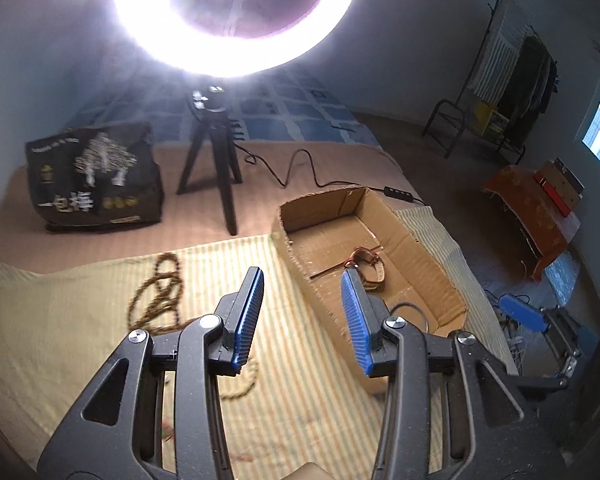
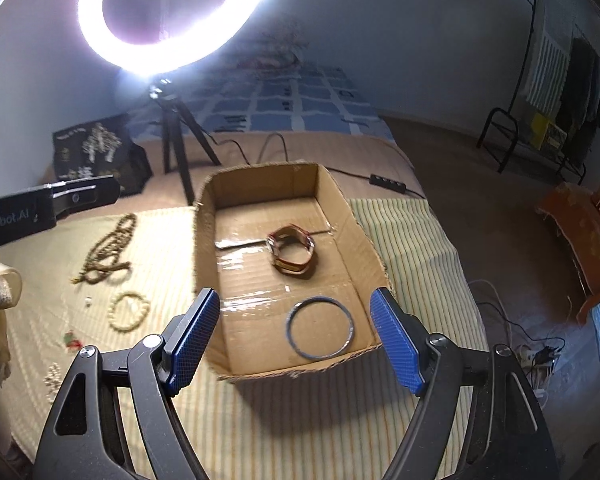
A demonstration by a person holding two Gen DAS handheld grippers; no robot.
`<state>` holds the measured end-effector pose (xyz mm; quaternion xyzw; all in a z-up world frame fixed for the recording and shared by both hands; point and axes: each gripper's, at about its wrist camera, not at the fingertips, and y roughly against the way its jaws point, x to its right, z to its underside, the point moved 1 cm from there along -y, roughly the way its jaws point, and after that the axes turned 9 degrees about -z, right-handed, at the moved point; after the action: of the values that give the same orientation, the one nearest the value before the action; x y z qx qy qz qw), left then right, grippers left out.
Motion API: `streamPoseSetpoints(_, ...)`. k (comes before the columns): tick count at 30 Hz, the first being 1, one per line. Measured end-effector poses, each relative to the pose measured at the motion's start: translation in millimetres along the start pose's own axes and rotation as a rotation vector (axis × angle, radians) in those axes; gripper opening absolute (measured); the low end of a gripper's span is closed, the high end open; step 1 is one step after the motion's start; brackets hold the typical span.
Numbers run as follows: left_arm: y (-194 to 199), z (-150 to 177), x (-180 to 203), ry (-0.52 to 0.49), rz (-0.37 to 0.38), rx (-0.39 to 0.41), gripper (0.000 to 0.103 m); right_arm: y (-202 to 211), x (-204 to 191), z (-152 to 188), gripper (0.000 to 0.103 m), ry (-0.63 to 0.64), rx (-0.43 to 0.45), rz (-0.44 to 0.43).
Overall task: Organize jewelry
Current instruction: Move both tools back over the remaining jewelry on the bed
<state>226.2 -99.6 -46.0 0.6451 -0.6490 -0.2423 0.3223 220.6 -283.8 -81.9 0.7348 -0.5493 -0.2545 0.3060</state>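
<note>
A shallow cardboard box (image 2: 342,196) stands on a striped cloth; it also shows in the left wrist view (image 1: 416,236). Inside lie a brown strap watch (image 2: 291,254), also in the left wrist view (image 1: 370,262), and a thin silver bangle (image 2: 320,328). On the cloth left of the box lie a long brown bead necklace (image 2: 108,252), also in the left wrist view (image 1: 156,300), a pale bead bracelet (image 2: 129,312) and small bits. My left gripper (image 1: 302,286) is open and empty above the cloth by the box's left wall. My right gripper (image 2: 294,308) is open and empty above the box's near end.
A ring light on a black tripod (image 1: 216,160) stands behind the box, its cable (image 1: 300,168) trailing right. A black printed bag (image 1: 94,178) sits at the back left. The bed's right edge drops to the floor, where a low orange table (image 2: 584,236) and a clothes rack (image 2: 556,100) stand.
</note>
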Motion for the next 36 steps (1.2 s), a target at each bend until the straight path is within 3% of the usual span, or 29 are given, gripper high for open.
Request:
streamPoseSetpoints(15,83,56,-64,-0.033,-0.064,0.068,0.041,30,-69,27,0.078,0.101,0.065,-0.087)
streamPoseSetpoints(24,98,88,-101,-0.053,-0.109,0.061,0.041,18,-117,56,0.078,0.222,0.031,-0.160)
streamPoseSetpoints(36,89,112,-129,-0.068,-0.130,0.017,0.041,0,-145,71,0.078,0.267,-0.039,-0.249)
